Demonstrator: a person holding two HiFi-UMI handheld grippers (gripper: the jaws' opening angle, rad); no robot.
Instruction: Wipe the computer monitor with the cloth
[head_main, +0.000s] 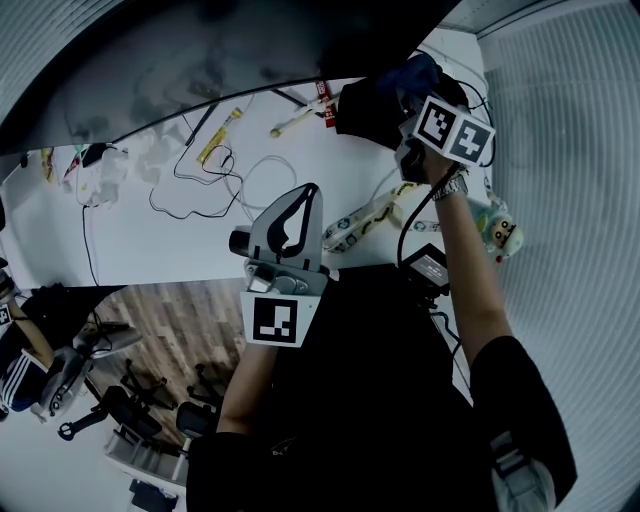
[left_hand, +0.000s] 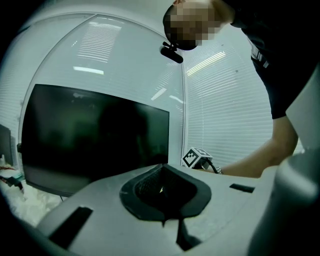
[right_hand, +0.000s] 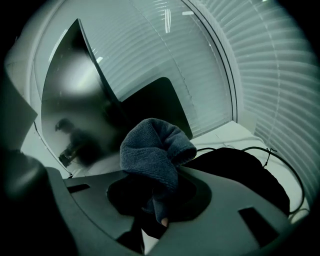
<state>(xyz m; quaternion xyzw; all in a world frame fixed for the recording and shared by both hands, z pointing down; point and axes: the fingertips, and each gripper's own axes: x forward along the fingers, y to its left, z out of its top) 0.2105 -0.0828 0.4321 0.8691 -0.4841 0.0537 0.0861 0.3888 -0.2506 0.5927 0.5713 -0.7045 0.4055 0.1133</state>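
The dark monitor stands along the back of the white desk; it also fills the left of the left gripper view, and the right gripper view shows the monitor edge-on. My right gripper is raised beside the monitor's right end, shut on a blue-grey cloth. Folded over, the cloth bulges out of the right gripper. It hangs just off the screen. My left gripper is held over the desk's front edge, shut and empty. In its own view the left gripper points toward the screen.
A black bag lies on the desk under the right gripper, and this bag has cables around it. Thin cables and several small items lie across the desk. Window blinds close off the right. Office chairs stand at lower left.
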